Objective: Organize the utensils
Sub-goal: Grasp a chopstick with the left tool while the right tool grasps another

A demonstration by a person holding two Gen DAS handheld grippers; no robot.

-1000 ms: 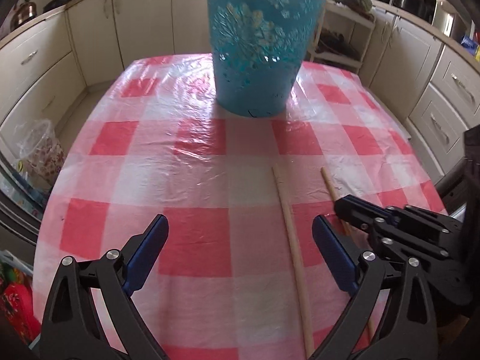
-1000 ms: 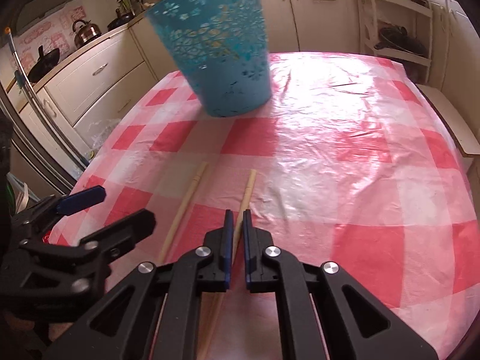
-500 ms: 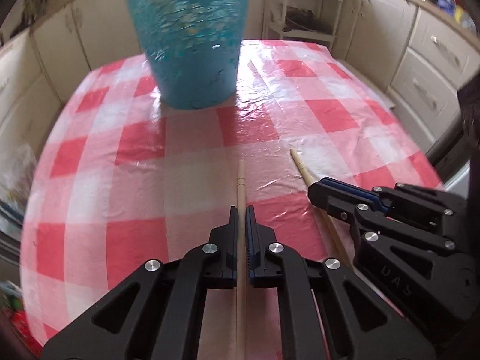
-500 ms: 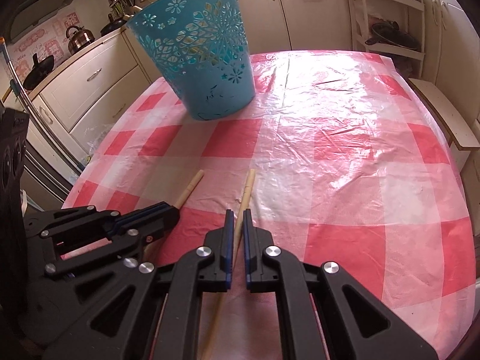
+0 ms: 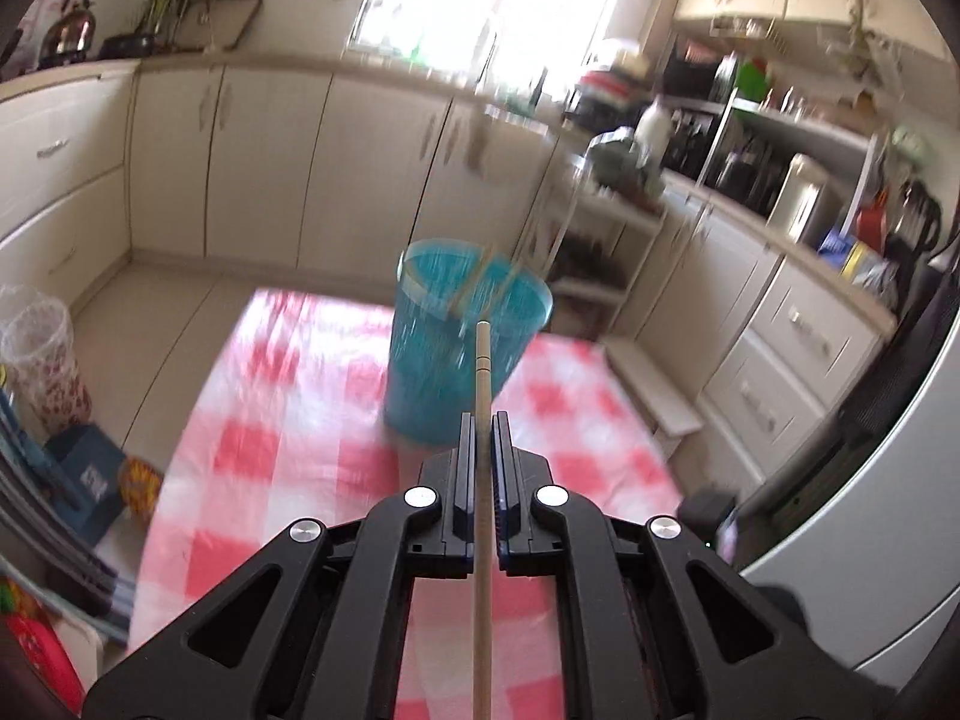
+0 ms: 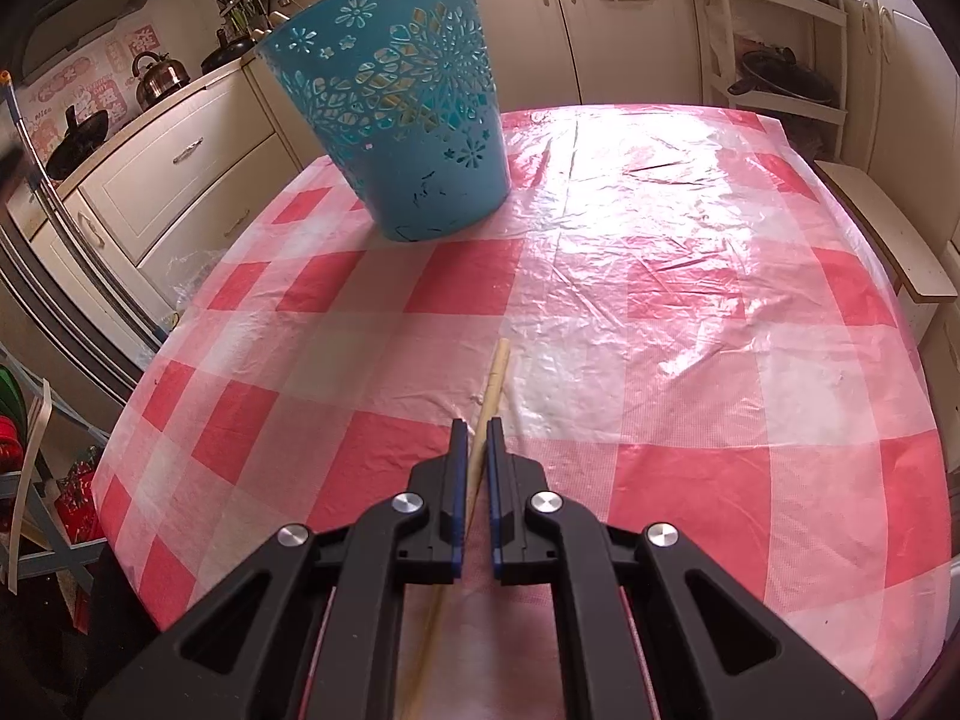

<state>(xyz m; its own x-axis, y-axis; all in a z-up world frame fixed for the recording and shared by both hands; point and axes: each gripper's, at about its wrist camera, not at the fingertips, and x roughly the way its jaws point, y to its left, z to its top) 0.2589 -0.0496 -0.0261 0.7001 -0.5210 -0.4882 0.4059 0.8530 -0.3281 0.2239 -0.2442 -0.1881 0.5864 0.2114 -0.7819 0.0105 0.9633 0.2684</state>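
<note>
Wooden chopsticks, two: one (image 5: 480,468) clamped in left gripper (image 5: 482,438), aloft, perforated blue plastic basket (image 5: 462,348) at twelve o'clock; other (image 6: 491,396) clamped in right gripper (image 6: 472,441), low over checked tablecloth (image 6: 690,360); neither binned yet.

Chopstick (image 5: 481,396) now clamped, off table.

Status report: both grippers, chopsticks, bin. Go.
Left gripper shut on chopstick, lifted, pointing at blue bin. Right gripper shut on second chopstick, low at the checked tablecloth. Nothing in the way.
</note>
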